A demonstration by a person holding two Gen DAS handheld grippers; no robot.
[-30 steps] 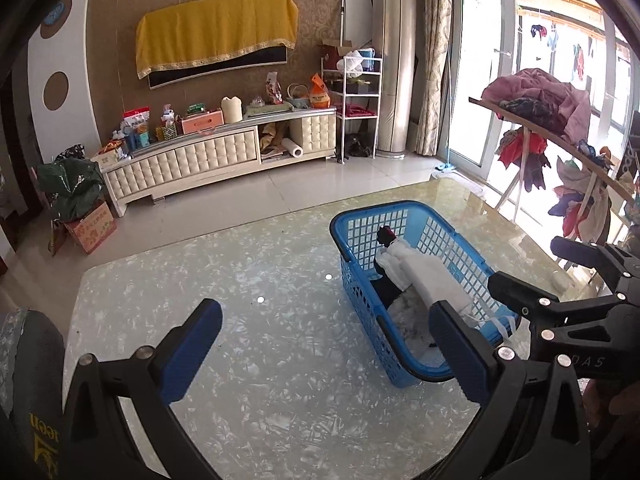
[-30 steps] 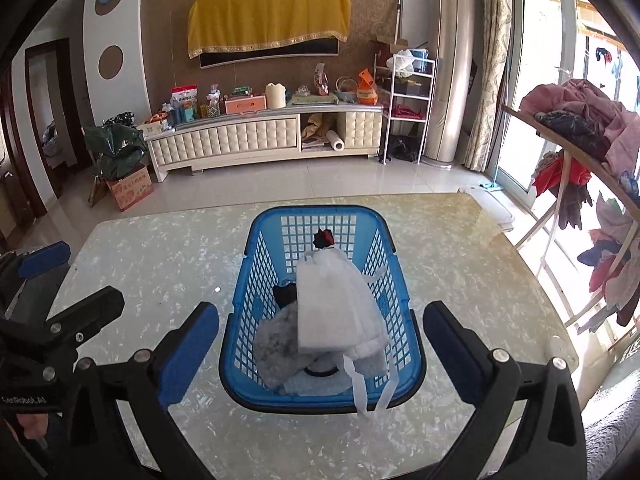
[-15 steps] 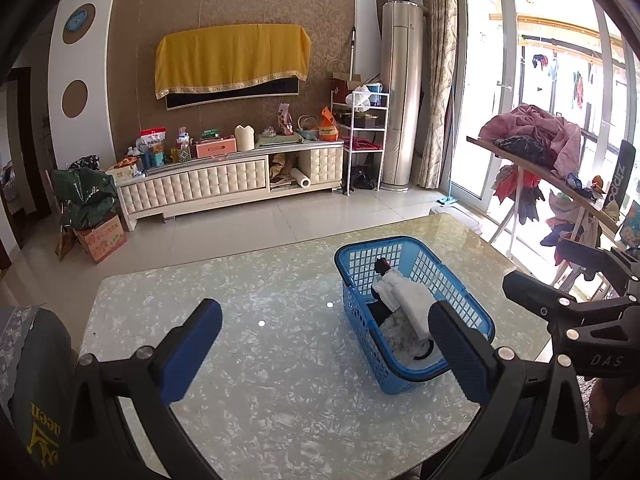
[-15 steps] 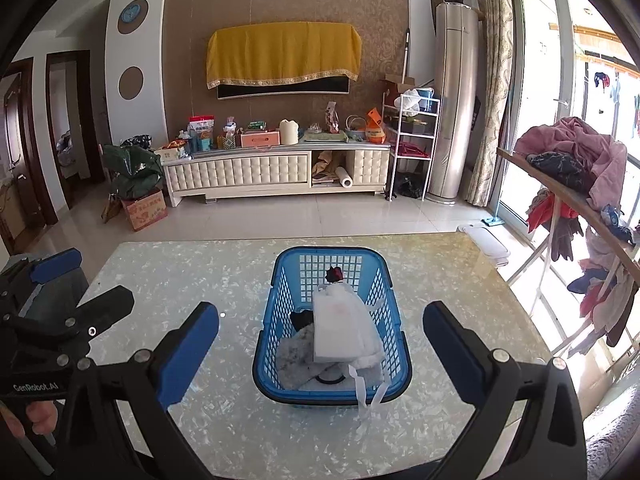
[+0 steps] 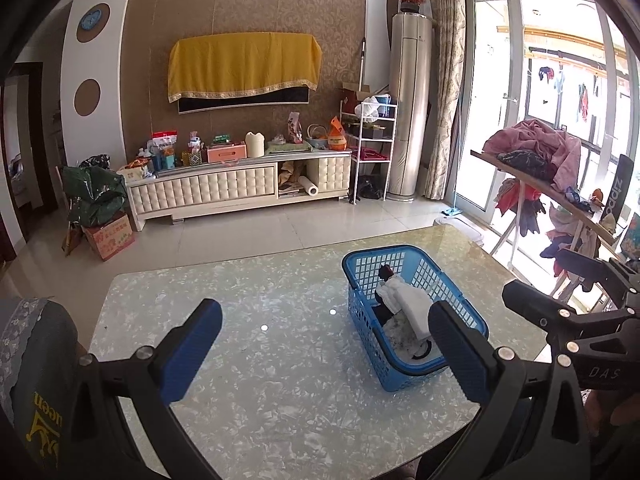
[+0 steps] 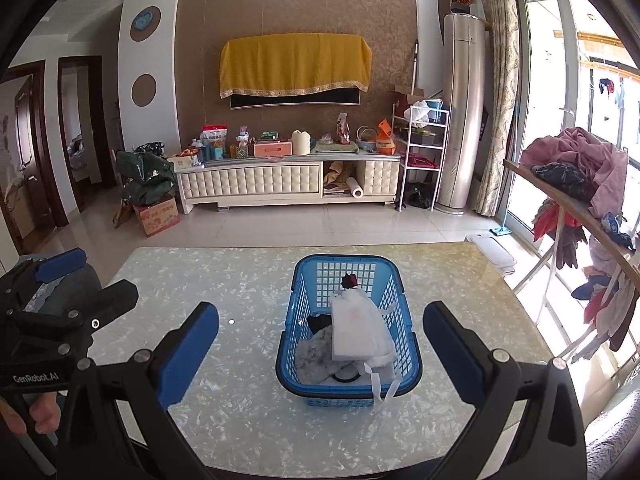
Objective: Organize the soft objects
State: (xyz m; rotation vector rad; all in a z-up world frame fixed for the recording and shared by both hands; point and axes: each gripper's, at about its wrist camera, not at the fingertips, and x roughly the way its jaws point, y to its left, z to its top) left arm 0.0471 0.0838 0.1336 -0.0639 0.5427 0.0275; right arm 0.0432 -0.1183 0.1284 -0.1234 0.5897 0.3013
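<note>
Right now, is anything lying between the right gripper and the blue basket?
Nothing: in the right wrist view only bare table separates the right gripper from the blue basket.

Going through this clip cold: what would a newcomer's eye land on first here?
Probably the blue basket standing alone on the pale marbled table, stuffed with soft items, a white fabric bag lying on top. Next, the two open grippers framing it, left gripper and right gripper, both empty.

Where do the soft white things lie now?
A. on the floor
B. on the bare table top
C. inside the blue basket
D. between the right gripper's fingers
C: the white folded cloth lies in the blue basket on the table; both grippers are open and empty.
</note>
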